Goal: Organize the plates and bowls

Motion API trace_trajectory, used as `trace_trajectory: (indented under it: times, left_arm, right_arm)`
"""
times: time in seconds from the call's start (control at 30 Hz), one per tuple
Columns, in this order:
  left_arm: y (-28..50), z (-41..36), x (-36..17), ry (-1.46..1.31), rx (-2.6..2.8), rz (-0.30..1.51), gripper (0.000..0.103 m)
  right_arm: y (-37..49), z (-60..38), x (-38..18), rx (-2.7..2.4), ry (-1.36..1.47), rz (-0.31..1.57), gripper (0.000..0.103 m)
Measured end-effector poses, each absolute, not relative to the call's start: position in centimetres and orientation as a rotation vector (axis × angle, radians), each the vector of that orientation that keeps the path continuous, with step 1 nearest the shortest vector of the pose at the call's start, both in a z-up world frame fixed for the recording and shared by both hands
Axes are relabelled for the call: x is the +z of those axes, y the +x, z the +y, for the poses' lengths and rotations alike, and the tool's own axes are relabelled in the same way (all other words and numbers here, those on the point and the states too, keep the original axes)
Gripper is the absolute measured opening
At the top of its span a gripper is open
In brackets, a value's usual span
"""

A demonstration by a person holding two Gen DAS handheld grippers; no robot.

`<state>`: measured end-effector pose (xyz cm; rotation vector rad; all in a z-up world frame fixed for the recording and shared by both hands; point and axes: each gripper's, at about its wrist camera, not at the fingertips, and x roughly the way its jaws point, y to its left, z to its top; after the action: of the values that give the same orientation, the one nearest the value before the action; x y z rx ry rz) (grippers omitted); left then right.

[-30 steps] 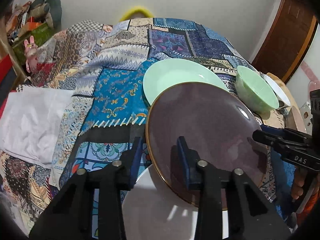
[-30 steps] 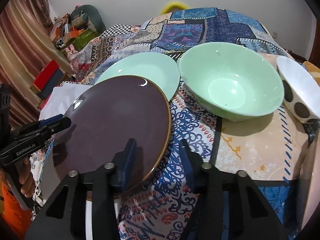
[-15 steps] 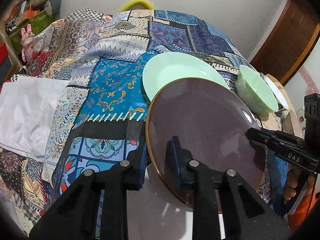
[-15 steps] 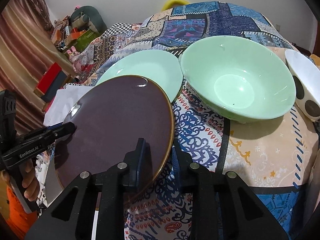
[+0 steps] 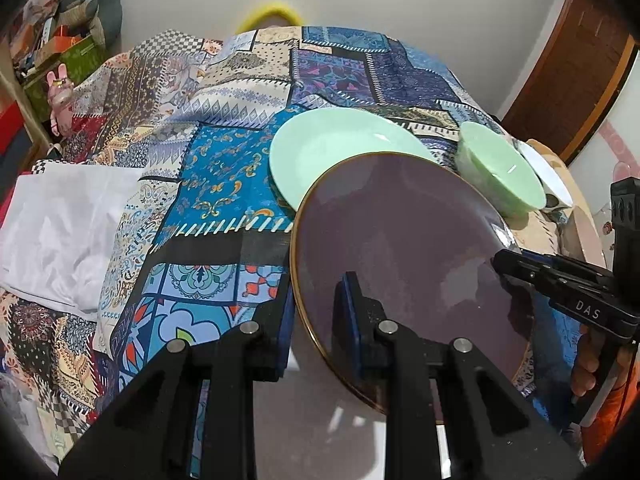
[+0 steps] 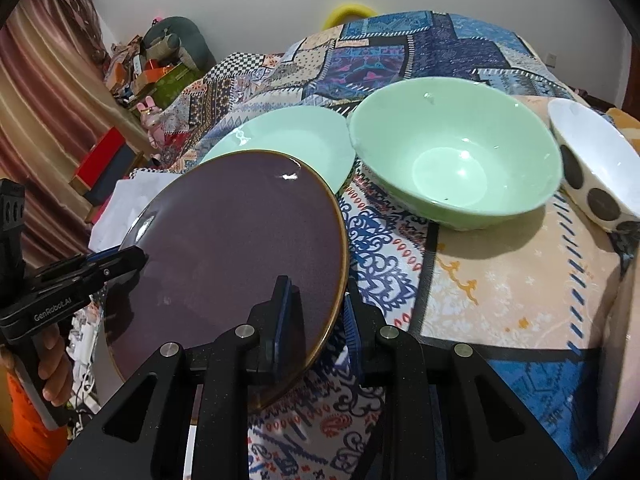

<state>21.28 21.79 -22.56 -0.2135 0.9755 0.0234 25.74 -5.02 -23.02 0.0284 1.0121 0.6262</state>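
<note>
A dark purple plate (image 5: 404,256) with a gold rim is gripped at opposite edges by both grippers and is held tilted above the patchwork cloth (image 5: 224,184) that covers the surface. In the left wrist view, the left gripper (image 5: 318,312) is closed down on the plate's near edge, one finger on the top face and the other below the rim. In the right wrist view, the right gripper (image 6: 316,312) is likewise clamped on the opposite edge, with the rim passing between its blue pads. A white plate (image 5: 320,420) is seen just beneath the purple one, though whether the two touch cannot be told. A pale green plate (image 6: 288,140) lies just behind the purple plate, and a green bowl (image 6: 456,156) stands beside it on the right, with a white spotted bowl (image 6: 592,168) further right.

The step in hand is judged to be the carrying of the purple plate toward a stack of plates. For the next move, the plate would need to be levelled, both grips kept even so that it does not twist, and then lowered squarely onto another plate, probably the green one, before the fingers are released.
</note>
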Motion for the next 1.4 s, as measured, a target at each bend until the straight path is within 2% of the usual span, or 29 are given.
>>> trace_trajectory:
  times: [0.87, 1.4]
  left_arm:
    - [14.9, 14.2, -16.4, -0.230, -0.023, 0.927, 0.023]
    - [12.5, 9.5, -17.3, -0.245, -0.027, 0.967, 0.023]
  right_arm:
    - [19.7, -11.7, -18.0, 0.594, 0.052, 0.917, 0.023]
    - [17.8, -16.2, -19.3, 0.592, 0.076, 0.921, 0.023]
